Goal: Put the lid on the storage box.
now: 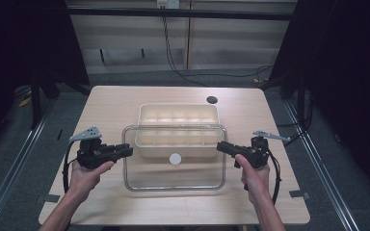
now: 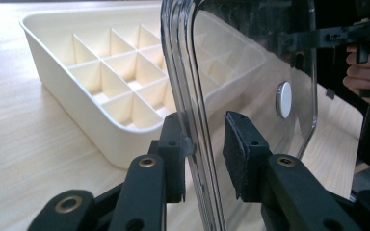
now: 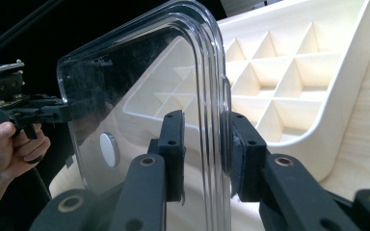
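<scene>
Light wood counter [image 1: 115, 103] seen under the tongs; small dark round spot [image 1: 212, 100] beyond the right tongs; black cables [image 1: 183, 72] on grey floor [image 1: 9, 159] farther off.

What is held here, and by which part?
The clear plastic lid: left gripper clamps its left rim, right gripper its right rim.

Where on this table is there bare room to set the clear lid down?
Bare table lies left of the compartment tray, right of it, and along the near edge. The middle is crowded: tray, clear lid, left gripper and right gripper.
</scene>
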`<state>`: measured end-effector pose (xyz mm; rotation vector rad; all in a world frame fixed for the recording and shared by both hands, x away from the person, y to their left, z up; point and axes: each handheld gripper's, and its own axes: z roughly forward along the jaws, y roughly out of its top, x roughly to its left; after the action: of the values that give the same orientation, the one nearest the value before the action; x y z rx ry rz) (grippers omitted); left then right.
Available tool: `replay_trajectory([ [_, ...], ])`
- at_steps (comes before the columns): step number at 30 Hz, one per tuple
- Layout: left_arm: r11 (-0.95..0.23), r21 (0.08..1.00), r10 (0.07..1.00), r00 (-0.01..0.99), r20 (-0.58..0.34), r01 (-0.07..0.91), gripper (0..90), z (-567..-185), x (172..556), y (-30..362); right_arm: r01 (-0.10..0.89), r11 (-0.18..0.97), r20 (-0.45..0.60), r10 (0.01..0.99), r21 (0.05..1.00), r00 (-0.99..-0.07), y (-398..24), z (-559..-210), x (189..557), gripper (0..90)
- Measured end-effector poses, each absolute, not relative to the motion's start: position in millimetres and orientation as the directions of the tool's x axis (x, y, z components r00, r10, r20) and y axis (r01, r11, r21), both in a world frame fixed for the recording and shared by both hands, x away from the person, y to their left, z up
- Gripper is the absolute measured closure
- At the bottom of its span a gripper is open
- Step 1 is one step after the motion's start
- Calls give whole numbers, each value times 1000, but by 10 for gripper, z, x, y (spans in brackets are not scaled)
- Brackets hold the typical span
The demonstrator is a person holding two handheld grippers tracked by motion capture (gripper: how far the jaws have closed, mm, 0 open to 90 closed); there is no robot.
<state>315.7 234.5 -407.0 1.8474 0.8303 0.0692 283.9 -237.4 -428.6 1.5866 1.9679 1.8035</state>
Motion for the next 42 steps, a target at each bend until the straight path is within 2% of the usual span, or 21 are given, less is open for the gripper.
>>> replay_trajectory([
  [10, -180, 857, 575, 758, -307, 484, 710, -3880, 3244, 2362, 587, -206, 554, 661, 783, -506, -2369, -4077, 3001, 709],
  [21, -179, 859, 595, 748, -294, 480, 708, -3785, 3410, 2331, 581, -201, 539, 681, 789, -496, -2358, -3969, 3153, 703],
  [28, -137, 866, 598, 737, -315, 481, 712, -3677, 3533, 2304, 567, -212, 535, 685, 796, -495, -2379, -3883, 3273, 698],
  [42, -148, 876, 618, 734, -281, 459, 706, -3510, 3741, 2264, 554, -198, 512, 700, 809, -498, -2376, -3722, 3477, 689],
])
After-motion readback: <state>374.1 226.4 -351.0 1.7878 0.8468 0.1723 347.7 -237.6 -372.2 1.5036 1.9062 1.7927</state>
